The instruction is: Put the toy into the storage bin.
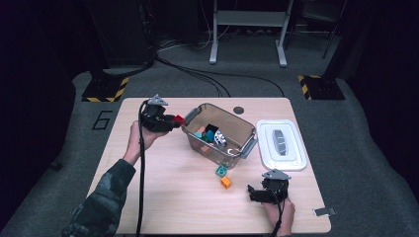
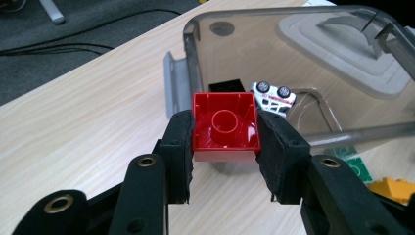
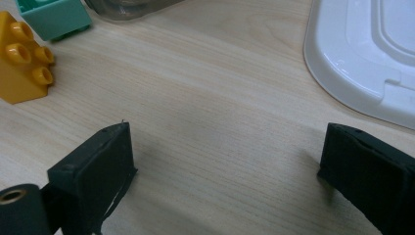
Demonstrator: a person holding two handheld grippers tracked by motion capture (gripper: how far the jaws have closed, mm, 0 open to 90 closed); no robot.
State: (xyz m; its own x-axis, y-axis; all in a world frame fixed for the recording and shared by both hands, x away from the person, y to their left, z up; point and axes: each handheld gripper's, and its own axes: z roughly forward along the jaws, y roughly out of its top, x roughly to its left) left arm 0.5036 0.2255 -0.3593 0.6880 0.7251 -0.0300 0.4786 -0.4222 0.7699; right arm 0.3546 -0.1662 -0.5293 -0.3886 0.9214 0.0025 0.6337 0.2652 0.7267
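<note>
Red brick (image 2: 225, 128) clamped in left tool (image 2: 225, 147), hollow underside facing camera, right tool (image 3: 225, 161) open

The building block (image 2: 225, 128) between the black pads (image 2: 177, 147) of the left gripper (image 1: 174, 121) is bright red. The storage bin (image 1: 197, 139) is clear grey-tinted plastic with grey handles. Inside it, the toy car (image 2: 274, 96) is white with red markings and black wheels. On the pale wood-grain table (image 1: 168, 192) stand a teal block (image 3: 53, 17) and an orange-yellow block (image 3: 23, 58). The lid (image 1: 281, 143) is white with a grey handle. The sleeve (image 1: 101, 202) has a green camouflage pattern.
</note>
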